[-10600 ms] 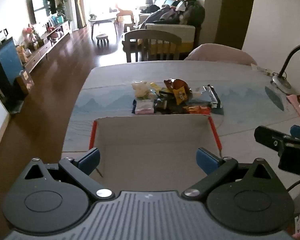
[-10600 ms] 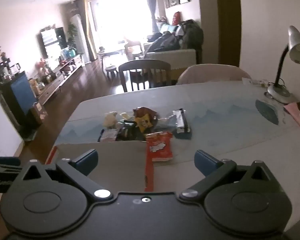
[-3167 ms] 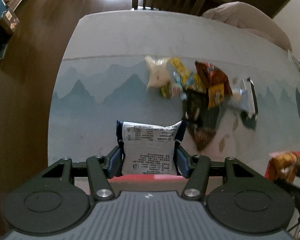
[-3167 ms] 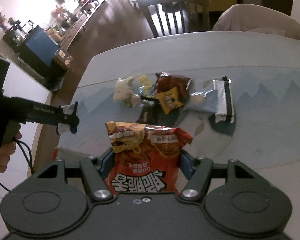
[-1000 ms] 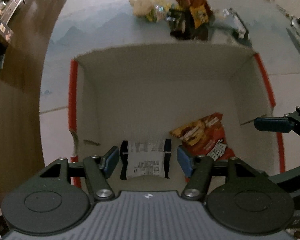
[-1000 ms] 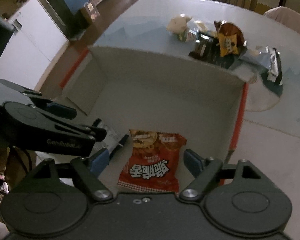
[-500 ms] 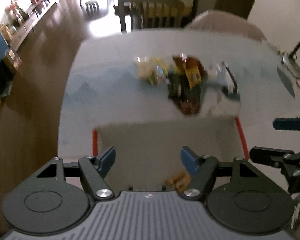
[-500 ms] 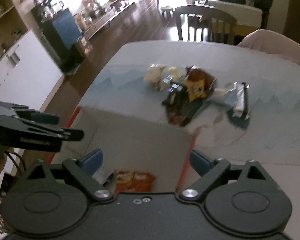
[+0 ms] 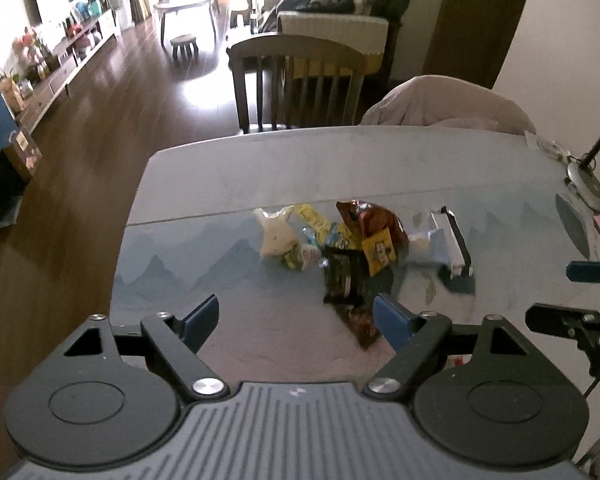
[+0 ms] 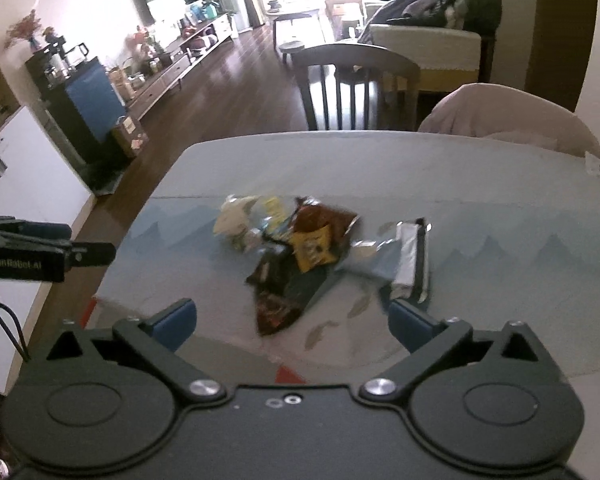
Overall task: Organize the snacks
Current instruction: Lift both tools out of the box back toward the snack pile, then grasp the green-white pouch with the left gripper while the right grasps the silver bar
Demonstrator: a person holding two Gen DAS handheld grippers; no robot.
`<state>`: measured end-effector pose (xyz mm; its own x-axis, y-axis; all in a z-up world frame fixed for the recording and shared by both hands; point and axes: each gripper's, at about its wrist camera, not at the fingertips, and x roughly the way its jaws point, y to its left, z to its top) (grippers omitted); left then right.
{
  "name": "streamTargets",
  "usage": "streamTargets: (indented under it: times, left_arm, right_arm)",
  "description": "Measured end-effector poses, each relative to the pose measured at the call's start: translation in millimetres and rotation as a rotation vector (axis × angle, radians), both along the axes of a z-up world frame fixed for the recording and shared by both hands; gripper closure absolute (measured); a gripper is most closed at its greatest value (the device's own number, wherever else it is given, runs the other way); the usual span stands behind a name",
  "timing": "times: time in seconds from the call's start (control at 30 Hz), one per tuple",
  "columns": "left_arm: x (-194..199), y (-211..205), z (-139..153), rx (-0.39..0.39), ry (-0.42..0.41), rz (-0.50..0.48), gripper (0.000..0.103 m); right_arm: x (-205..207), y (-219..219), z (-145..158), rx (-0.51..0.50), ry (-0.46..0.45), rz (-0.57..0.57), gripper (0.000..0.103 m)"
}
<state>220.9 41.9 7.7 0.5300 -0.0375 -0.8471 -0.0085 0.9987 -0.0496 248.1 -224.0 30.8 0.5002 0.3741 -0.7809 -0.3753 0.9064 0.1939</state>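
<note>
Snack pile (image 10: pixel 300 248) motion-blurred, labels unreadable; lamp (image 9: pixel 592 160) cut off.

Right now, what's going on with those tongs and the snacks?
Left tongs and right tongs opening, nothing between them. Snack pile loose on the table. Nothing in the way.

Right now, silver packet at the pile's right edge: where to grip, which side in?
Take the silver packet across its narrow width near the end toward the camera, coming from above with the right gripper, whose jaws are opening and empty. It lies flat, long axis running away, right side clear.
</note>
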Motion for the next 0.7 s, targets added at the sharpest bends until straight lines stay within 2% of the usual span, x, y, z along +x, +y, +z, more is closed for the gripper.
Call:
streamTargets:
  times: [0.13, 0.27, 0.43, 0.7]
  left_arm:
    - [46, -8, -12, -0.004, 0.084, 0.027, 0.018]
    - [90, -8, -37, -0.039, 0.190, 0.081, 0.018]
    - [137, -13, -75, -0.035, 0.295, 0.142, 0.018]
    - [188, -9, -130, -0.110, 0.430, 0.267, 0.018]
  right_arm:
    - [35, -11, -4, -0.007, 0.005, -0.032, 0.001]
    - [69, -20, -16, -0.028, 0.026, -0.057, 0.001]
    - [107, -27, -45, -0.059, 0.073, -0.066, 0.001]
    - [155, -42, -94, -0.077, 0.173, -0.116, 0.001]
